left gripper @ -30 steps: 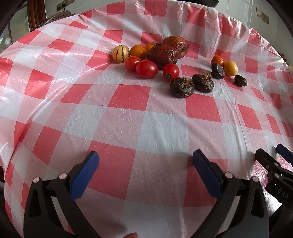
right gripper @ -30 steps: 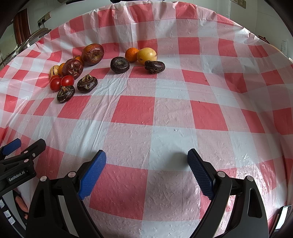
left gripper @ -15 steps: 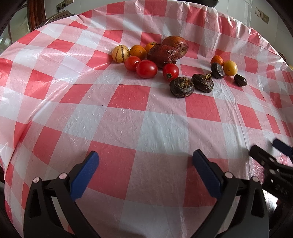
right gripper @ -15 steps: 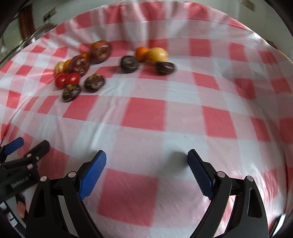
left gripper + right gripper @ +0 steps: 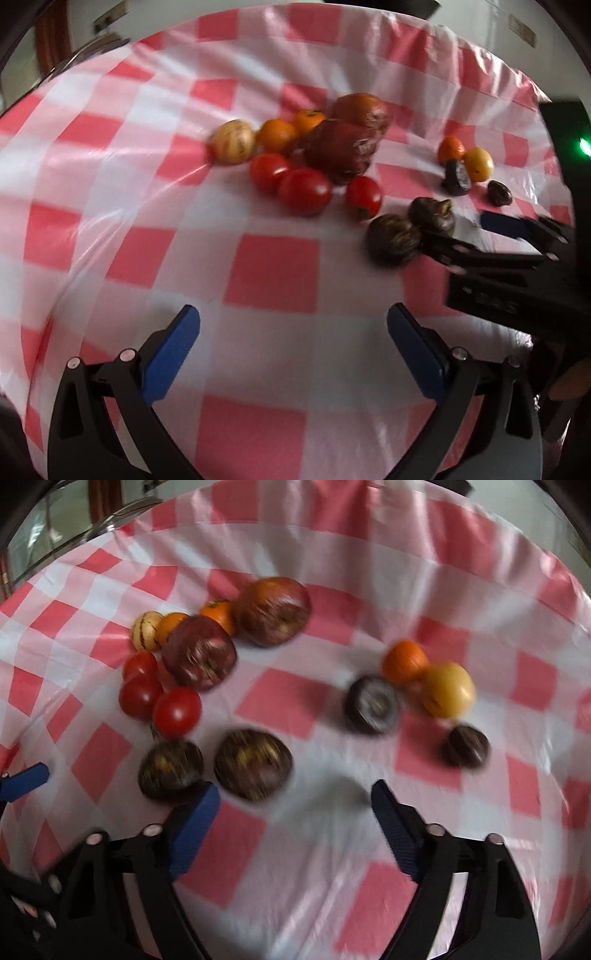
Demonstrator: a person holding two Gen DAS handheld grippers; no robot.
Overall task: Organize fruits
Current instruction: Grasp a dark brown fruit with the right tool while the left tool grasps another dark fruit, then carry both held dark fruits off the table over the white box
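Note:
Fruit lies on the red-and-white checked cloth (image 5: 273, 273). The left group holds a striped yellow fruit (image 5: 232, 142), oranges (image 5: 277, 134), two dark red apples (image 5: 199, 657) and three tomatoes (image 5: 177, 710). Two dark brown fruits (image 5: 253, 764) (image 5: 170, 770) lie just ahead of my right gripper (image 5: 295, 812). Its jaws are closing with nothing between them, and its left fingertip (image 5: 201, 808) is beside the nearer dark fruit. In the left wrist view the right gripper (image 5: 469, 232) reaches in beside those fruits (image 5: 393, 240). My left gripper (image 5: 293, 350) is open and empty over bare cloth.
A second group sits to the right: an orange (image 5: 404, 661), a yellow fruit (image 5: 448, 688) and two dark fruits (image 5: 371, 703) (image 5: 465, 746). The left gripper's blue tip (image 5: 24, 781) shows at the left edge of the right wrist view. The cloth drops off at the table's round rim.
Both grippers have moved toward the fruit, the right one much further. The right jaws have narrowed. In the left wrist view the right gripper now reaches the two dark brown fruits.

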